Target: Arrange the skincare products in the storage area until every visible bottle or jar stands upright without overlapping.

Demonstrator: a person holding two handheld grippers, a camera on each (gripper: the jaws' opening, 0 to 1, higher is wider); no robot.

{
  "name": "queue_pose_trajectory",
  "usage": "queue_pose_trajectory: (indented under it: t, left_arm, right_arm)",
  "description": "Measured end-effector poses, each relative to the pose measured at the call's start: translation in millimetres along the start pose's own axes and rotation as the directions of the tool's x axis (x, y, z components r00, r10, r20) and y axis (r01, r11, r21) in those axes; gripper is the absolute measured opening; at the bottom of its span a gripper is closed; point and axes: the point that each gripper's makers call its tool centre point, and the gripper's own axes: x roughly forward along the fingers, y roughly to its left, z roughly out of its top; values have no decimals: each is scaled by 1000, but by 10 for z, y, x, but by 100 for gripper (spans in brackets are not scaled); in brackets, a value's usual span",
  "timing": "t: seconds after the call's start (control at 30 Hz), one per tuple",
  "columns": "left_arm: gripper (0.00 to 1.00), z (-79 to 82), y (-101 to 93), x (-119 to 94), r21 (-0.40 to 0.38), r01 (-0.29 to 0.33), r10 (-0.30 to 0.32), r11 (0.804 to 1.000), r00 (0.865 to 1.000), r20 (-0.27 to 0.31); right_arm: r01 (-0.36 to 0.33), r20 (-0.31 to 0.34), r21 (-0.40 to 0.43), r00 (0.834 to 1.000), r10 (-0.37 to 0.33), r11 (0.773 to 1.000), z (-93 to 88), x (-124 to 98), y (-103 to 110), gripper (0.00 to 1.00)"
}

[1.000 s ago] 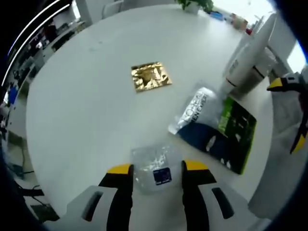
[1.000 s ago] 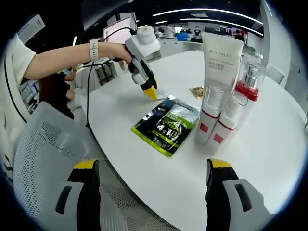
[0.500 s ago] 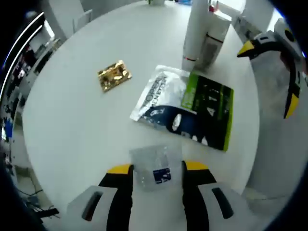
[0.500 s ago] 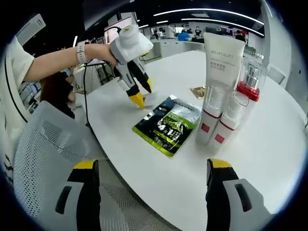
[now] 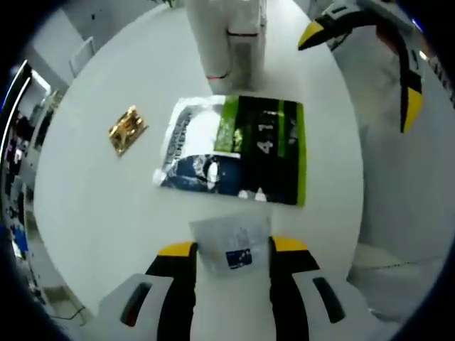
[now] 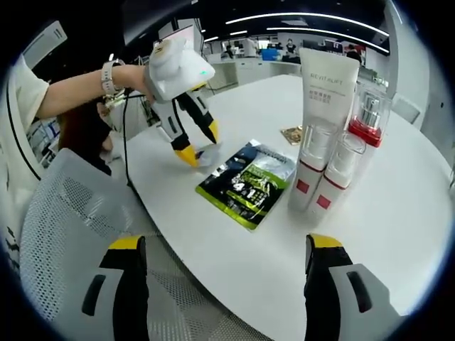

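Pinching a small clear sachet [image 5: 231, 244] between its closed yellow-tipped jaws at the bottom centre of the left gripper view, the left gripper [image 5: 232, 249] held it just above the white table [image 5: 92, 199], with the green-and-black sachet pack [image 5: 234, 150] lying flat above it in the frame and a gold packet [image 5: 127, 130] at the left. Toward the upper right of the right gripper view stood the upright products, a tall white tube [image 6: 324, 106], two small clear bottles [image 6: 333, 177] and a red-collared pump bottle [image 6: 367, 114], close together. By my judgement the step in hand was carrying the sachet toward that group, and the next move called for setting it down without overlapping anything, while the right gripper [image 6: 220, 280] waited at the bottom, jaws spread wide and empty.
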Motion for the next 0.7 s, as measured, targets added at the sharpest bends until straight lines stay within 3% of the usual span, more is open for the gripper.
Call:
queue_pose_trajectory:
  t: [0.13, 0.37, 0.7]
  left_arm:
    - [35, 19, -125, 27, 62, 35, -34, 997, 999, -9]
    - [35, -43, -290, 76, 167, 71, -56, 983, 994, -89]
    - [35, 29, -393, 58, 237, 117, -100, 964, 991, -86]
  right_arm:
    - [1, -2, 1, 1000, -1, 1000, -11, -5, 1, 92]
    - [1, -4, 5, 1000, -1, 1000, -28, -12, 13, 92]
    - [1, -4, 7, 1000, -1, 1000, -32, -15, 19, 92]
